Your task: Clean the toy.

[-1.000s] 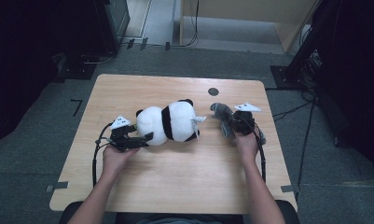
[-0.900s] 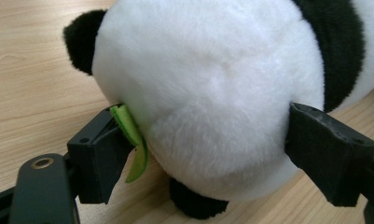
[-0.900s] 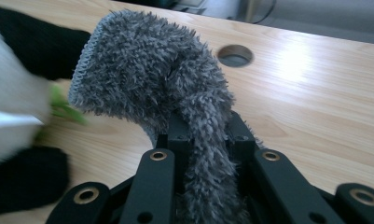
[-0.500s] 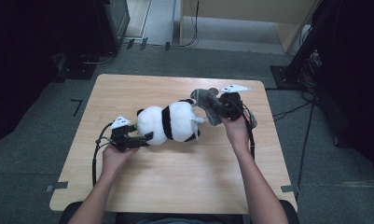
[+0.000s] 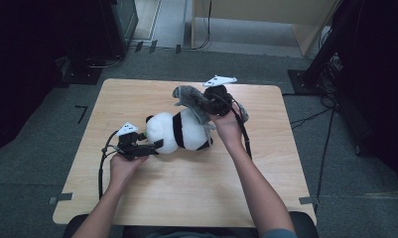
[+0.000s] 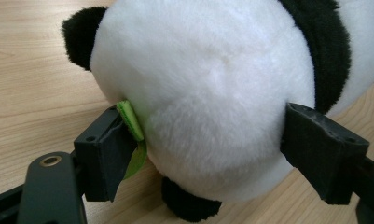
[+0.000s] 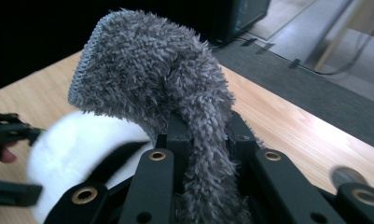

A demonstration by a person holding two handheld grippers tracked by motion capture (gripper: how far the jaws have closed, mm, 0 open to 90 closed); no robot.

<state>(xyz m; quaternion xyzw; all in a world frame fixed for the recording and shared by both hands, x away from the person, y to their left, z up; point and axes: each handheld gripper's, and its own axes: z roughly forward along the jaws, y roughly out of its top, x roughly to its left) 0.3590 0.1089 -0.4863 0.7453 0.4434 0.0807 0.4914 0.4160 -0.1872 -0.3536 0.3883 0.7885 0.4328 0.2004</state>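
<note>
The left gripper (image 5: 154, 145) had just been closing its 2 jaws on the rear of the panda plush (image 5: 181, 130), which lay on the wooden table (image 5: 186, 188) at its middle. Further right, the right gripper (image 5: 206, 105) was clenched on a grey fuzzy cloth (image 5: 191, 99), held above the panda.

Right tongs (image 5: 212, 102) clamp grey cloth (image 5: 190, 99) above panda (image 5: 179, 131) — left tongs (image 5: 154, 146) bracket it.

The table (image 5: 186, 188) is bright from light above, the room around it is dark, and the pictures look a bit fuzzy.
</note>
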